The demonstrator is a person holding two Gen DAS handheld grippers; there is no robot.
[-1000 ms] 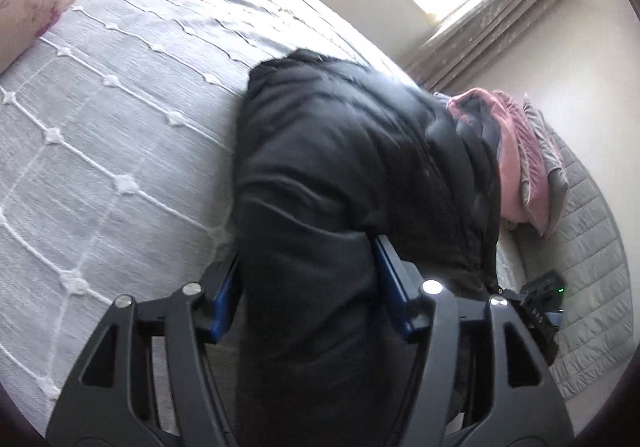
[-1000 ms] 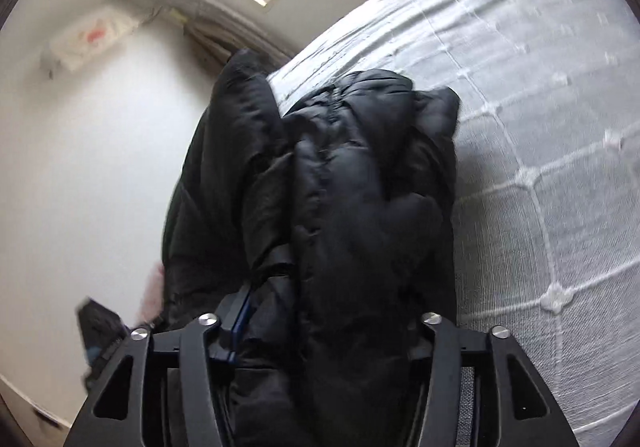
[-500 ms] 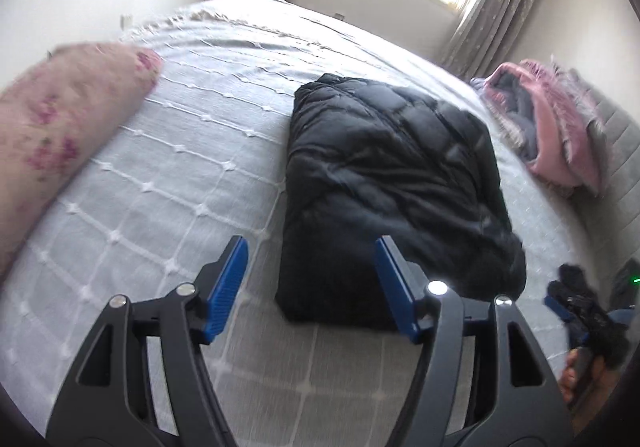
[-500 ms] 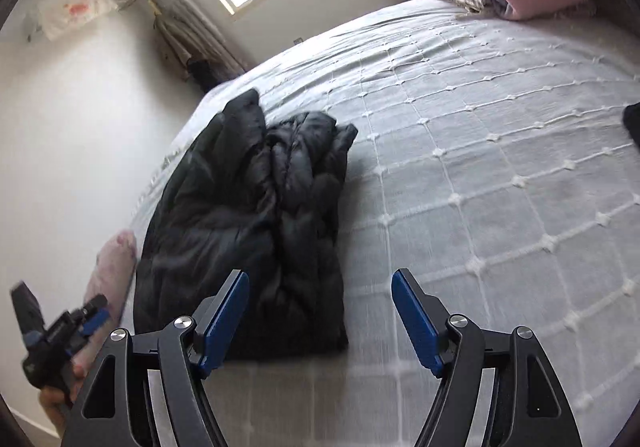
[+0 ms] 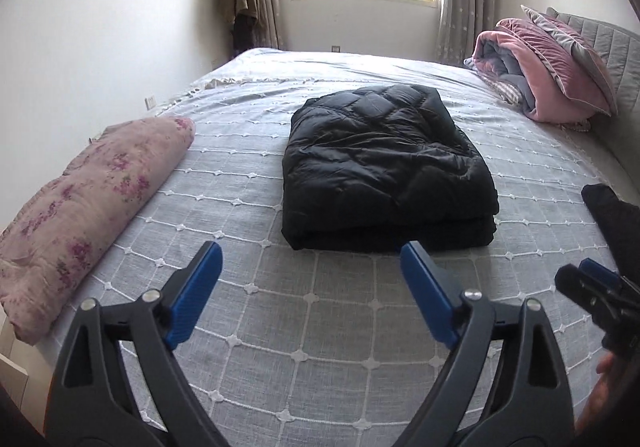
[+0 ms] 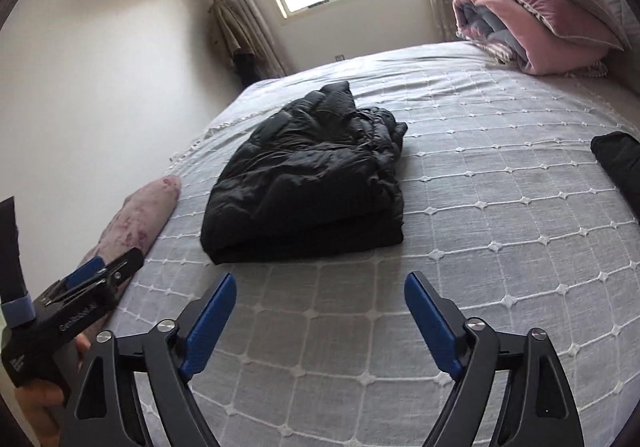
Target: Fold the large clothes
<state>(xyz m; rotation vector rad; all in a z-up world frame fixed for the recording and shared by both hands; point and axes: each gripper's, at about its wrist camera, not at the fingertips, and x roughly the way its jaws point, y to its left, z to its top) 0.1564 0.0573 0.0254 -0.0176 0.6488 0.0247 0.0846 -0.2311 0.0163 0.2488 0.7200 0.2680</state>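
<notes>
A black puffer jacket (image 5: 384,167) lies folded in a flat bundle in the middle of the bed; it also shows in the right wrist view (image 6: 308,175). My left gripper (image 5: 312,259) is open and empty, held above the bedspread just short of the jacket's near edge. My right gripper (image 6: 320,287) is open and empty, also short of the jacket's near edge. Each gripper shows at the edge of the other's view: the right one (image 5: 592,291) and the left one (image 6: 96,275).
The bed has a grey quilted bedspread (image 5: 320,347). A floral pink pillow roll (image 5: 88,199) lies along the left edge. A folded pink and grey quilt (image 5: 548,67) sits by the headboard at right. A dark item (image 6: 618,159) lies at the right edge.
Both grippers let go of the jacket, opened and pulled back toward the bed's near side. The jacket now lies folded on the bed.
</notes>
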